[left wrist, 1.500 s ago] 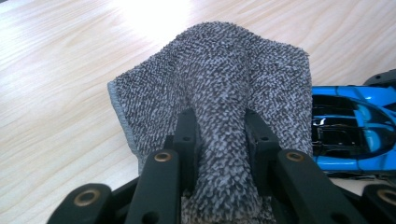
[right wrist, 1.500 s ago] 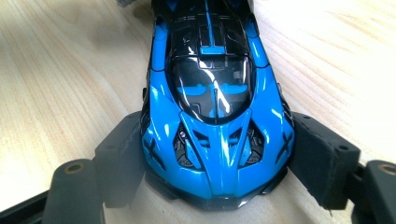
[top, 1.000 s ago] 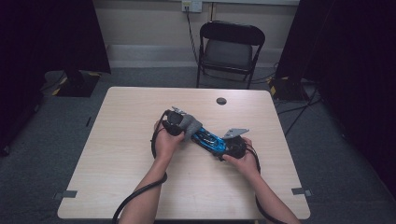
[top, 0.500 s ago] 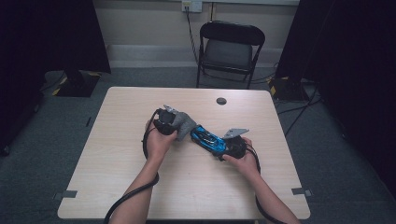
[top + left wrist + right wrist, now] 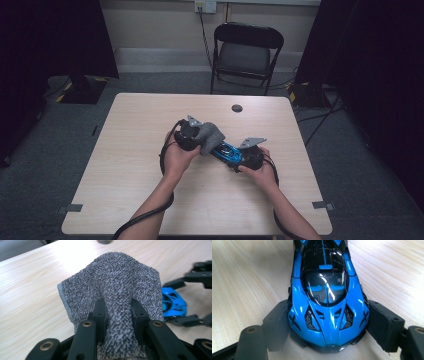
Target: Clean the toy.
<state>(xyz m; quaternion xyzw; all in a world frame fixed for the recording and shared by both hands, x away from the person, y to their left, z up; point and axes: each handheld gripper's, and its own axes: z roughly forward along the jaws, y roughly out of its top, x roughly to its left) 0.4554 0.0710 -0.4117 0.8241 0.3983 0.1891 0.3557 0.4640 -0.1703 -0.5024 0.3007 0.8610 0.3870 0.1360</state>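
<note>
**Toy car clamped at one end, cloth held over the other**

Little else is seen on the table (image 5: 125,175): a small dark round disc (image 5: 237,108) lies near its far edge, well apart from the work, and a folding chair (image 5: 247,52) stands beyond. Nothing blocks the space around the hands; only the cloth (image 5: 210,136) covers part of the toy car (image 5: 227,151).

The car is glossy blue with black panels, a dark windscreen and black vents. It is gripped across its width by the right gripper (image 5: 325,327), whose pads are pressed against both sides. It is held near the middle of the table, just above or on the wood; which cannot be told.

The cloth is grey and nubbly with a stitched edge. A fold of it is pinched between the closed jaws of the left gripper (image 5: 117,312), and it is draped at the car's far end.

In the high view, the car's long axis is seen running from the right gripper up-left toward the left gripper.
</note>
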